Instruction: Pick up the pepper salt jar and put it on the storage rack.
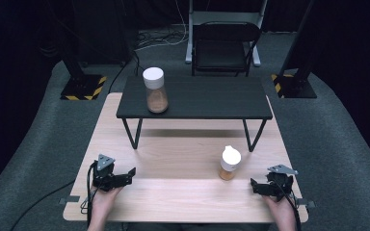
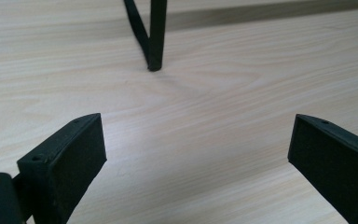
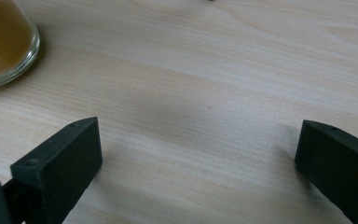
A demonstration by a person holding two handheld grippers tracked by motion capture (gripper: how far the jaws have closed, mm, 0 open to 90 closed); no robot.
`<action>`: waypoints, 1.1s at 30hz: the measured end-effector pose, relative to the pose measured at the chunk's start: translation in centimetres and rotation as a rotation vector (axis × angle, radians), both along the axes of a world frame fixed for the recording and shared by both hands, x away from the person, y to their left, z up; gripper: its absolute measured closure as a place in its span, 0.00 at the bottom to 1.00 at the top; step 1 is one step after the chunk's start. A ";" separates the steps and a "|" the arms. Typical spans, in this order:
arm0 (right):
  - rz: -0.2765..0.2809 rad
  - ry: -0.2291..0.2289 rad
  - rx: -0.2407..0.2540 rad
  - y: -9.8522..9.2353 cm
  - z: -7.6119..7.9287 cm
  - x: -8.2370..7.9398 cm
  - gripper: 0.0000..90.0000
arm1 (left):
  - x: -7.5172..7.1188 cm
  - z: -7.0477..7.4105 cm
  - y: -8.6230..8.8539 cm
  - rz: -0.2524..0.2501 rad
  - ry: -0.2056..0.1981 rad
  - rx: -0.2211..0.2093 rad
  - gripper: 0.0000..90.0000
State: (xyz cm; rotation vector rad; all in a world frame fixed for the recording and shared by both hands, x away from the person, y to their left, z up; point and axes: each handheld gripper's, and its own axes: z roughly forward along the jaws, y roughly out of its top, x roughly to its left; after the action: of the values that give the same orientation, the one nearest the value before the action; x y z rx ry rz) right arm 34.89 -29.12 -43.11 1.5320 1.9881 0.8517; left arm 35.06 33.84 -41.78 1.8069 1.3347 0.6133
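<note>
A tall clear jar (image 1: 155, 91) with a white lid and brown powder stands on the left end of a low black shelf (image 1: 207, 103). A smaller white-capped jar (image 1: 230, 163) of brown contents stands on the wooden table (image 1: 183, 197), right of centre; its glass base (image 3: 4, 44) shows at the upper left of the right gripper view. My left gripper (image 1: 131, 174) rests low at the table's front left, jaws wide open over bare wood (image 2: 196, 140). My right gripper (image 1: 253, 185) sits at the front right, just right of the small jar, jaws open and empty (image 3: 198, 149).
A black shelf leg (image 2: 154, 37) stands ahead of the left gripper. Beyond the table are a black folding chair (image 1: 224, 45), a white stand, and two dark posts with yellow-black striped bases (image 1: 84, 89) on grey carpet. Cables trail from both grippers.
</note>
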 end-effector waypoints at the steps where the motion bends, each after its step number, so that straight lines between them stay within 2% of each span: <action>1: 0.000 0.000 0.000 0.0 0.0 0.0 0.00 | -0.1 -0.1 -0.1 0.011 0.000 0.017 0.04; 3: -0.001 0.000 0.000 0.0 0.0 0.0 0.00 | 0.0 -0.4 0.1 0.019 0.016 0.006 0.04; 6: 0.000 0.000 0.000 0.0 0.0 0.0 0.00 | 0.2 -0.8 -0.1 0.028 0.036 0.034 0.04; 10: 0.001 0.000 0.000 0.0 0.0 0.0 0.00 | 0.7 -1.2 -0.1 0.024 0.074 0.039 0.04; 14: 0.001 0.000 0.000 0.0 0.0 0.0 0.00 | 1.1 -1.6 -0.1 0.020 0.095 0.029 0.04; 20: 0.001 0.000 0.000 0.0 0.0 0.0 0.00 | 1.6 -1.9 -0.4 0.017 0.125 0.049 0.05; 25: 0.000 0.000 0.000 0.0 0.0 0.0 0.00 | 1.8 -1.9 -1.3 0.015 0.120 0.102 0.05; 33: 0.000 0.000 0.000 0.0 0.0 0.0 0.00 | 1.8 -1.8 -1.5 0.017 0.123 0.106 0.03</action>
State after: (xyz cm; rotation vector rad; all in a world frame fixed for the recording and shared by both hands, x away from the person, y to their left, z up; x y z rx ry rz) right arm 34.90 -29.12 -43.11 1.5316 1.9885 0.8518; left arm 36.90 32.37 -43.63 1.9474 1.4244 0.6003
